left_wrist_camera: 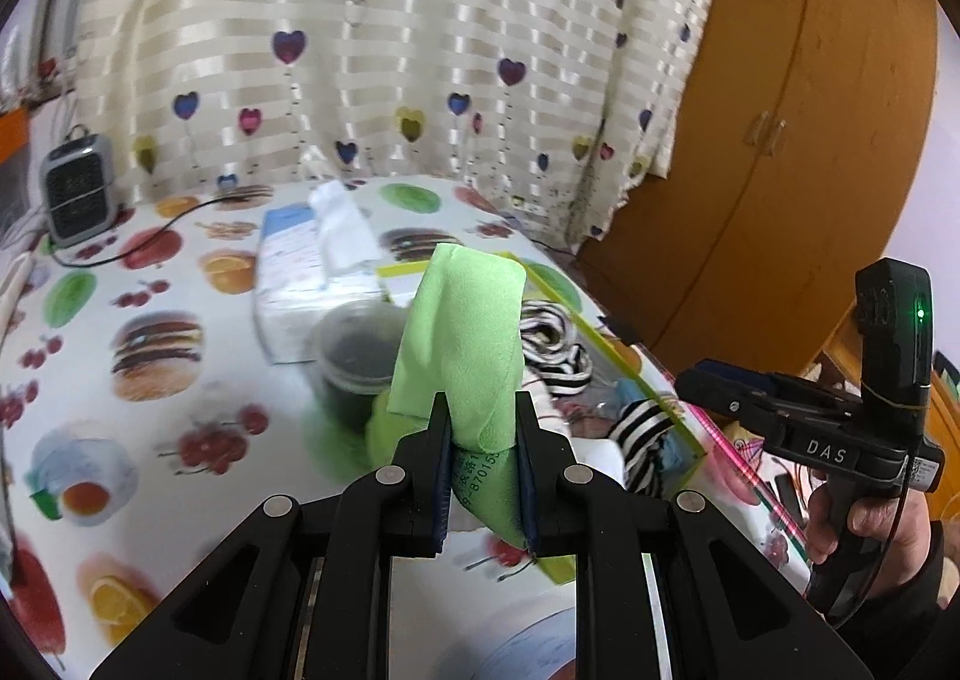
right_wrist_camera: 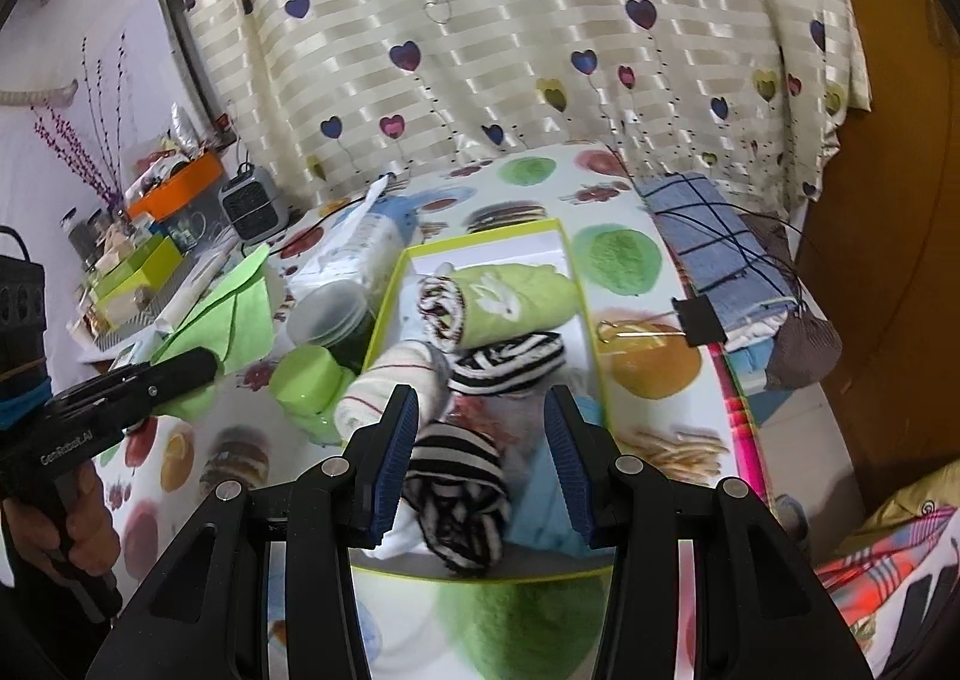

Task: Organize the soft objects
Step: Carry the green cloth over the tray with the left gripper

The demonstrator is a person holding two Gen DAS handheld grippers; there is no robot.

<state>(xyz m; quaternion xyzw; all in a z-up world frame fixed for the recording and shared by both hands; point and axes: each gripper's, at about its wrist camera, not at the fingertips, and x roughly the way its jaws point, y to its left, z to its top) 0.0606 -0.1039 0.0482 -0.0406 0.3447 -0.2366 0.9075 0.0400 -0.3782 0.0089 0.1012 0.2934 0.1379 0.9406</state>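
The left claw [left_wrist_camera: 483, 461] is pinched tight on a green cloth [left_wrist_camera: 462, 344]. The cloth sticks up out of the claw, off the surface [left_wrist_camera: 180, 380]. Just behind the cloth is a clear plastic cup [left_wrist_camera: 354, 350] with a dark inside. Past the cup lies a white and blue pack of tissues [left_wrist_camera: 300, 284]. To the right of the cloth is a box with a lime green rim [left_wrist_camera: 606, 344], and a black and white striped roll [left_wrist_camera: 552, 344] lies inside it.

The right claw [right_wrist_camera: 480, 464] is about half open and holds nothing. It hangs over the near end of the same box [right_wrist_camera: 480, 236]. A striped sock roll [right_wrist_camera: 459, 494] lies below, between its fingers, near the left finger. I cannot tell if they touch. Farther in the box are another striped roll [right_wrist_camera: 510, 362], a white towel roll [right_wrist_camera: 390, 386] and a green towel roll with a white bunny [right_wrist_camera: 510, 296].

A blue checked towel [right_wrist_camera: 702, 236] lies well to the right of the box, at the edge of the surface. A small grey heater [right_wrist_camera: 252, 203] stands at the far left, in front of a curtain with hearts [right_wrist_camera: 480, 50].
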